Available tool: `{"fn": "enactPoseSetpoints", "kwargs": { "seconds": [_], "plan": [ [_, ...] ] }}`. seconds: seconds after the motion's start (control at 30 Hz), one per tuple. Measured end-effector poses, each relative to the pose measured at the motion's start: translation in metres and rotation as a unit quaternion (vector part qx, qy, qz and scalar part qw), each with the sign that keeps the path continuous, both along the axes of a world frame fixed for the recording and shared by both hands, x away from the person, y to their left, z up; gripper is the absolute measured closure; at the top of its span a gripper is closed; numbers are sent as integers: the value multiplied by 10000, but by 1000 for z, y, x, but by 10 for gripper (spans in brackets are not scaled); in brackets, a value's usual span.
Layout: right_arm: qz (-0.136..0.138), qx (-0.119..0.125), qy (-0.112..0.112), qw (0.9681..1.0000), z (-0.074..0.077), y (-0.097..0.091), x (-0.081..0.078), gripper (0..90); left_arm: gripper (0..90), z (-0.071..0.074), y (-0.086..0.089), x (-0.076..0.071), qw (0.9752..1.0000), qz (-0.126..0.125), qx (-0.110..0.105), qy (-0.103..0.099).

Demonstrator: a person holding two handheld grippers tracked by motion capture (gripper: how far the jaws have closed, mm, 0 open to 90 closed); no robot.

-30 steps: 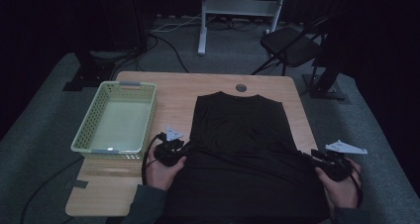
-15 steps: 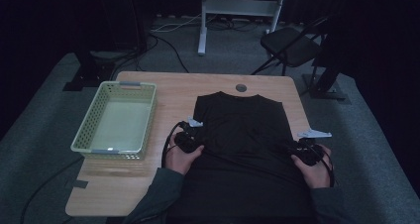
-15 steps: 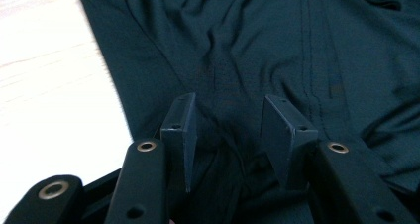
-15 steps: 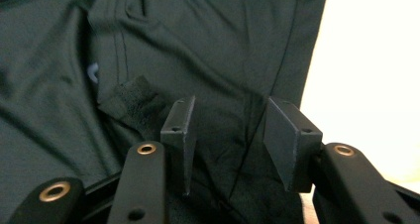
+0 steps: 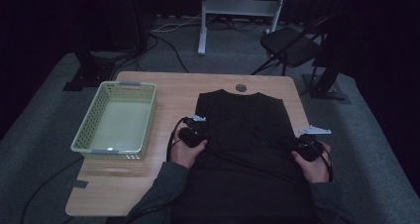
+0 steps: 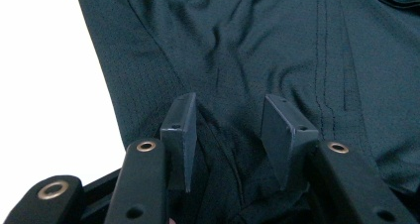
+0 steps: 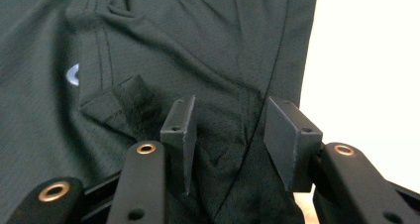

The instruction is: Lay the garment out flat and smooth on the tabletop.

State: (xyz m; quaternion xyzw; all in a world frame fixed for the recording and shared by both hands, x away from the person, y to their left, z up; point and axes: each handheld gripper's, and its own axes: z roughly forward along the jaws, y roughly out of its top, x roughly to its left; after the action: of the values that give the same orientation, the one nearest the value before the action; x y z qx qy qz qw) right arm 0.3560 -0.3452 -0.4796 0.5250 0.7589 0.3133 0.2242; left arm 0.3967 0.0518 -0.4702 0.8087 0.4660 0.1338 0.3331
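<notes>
Dim room, wooden table (image 5: 124, 194) with a basket (image 5: 116, 122) on its left. Your black shirt (image 5: 242, 135) lies flat mid-table. Left gripper (image 6: 230, 120) and right gripper (image 7: 230, 122) sit at its side edges, jaws just opened partway, fabric loose between them, not pinched.

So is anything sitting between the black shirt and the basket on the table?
Nothing visible. The black shirt lies flat, the pale green basket sits to its left, and only bare wooden table lies between them.
</notes>
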Motion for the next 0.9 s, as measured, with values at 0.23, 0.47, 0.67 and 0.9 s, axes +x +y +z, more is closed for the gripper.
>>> {"fn": "enactPoseSetpoints", "kwargs": {
  "seconds": [0.23, 0.47, 0.67, 0.9],
  "plan": [
    [-103, -55, 35, 9999, 1, -3, 18, 558, 587, 0, -3, 12, 9999, 130, -15, 18],
    [-176, -54, 29, 9998, 1, -4, 30, 558, 591, 1, -2, 23, 9997, 218, -48, 66],
    [-206, 19, -104, 9997, -2, -5, 28, 558, 586, 12, 11, 18, 9983, 289, -503, -23],
    [-222, 91, -222, 9995, -5, -6, 25, 557, 581, 12, 14, -3, 9991, 150, -369, -112]
  ]
}}
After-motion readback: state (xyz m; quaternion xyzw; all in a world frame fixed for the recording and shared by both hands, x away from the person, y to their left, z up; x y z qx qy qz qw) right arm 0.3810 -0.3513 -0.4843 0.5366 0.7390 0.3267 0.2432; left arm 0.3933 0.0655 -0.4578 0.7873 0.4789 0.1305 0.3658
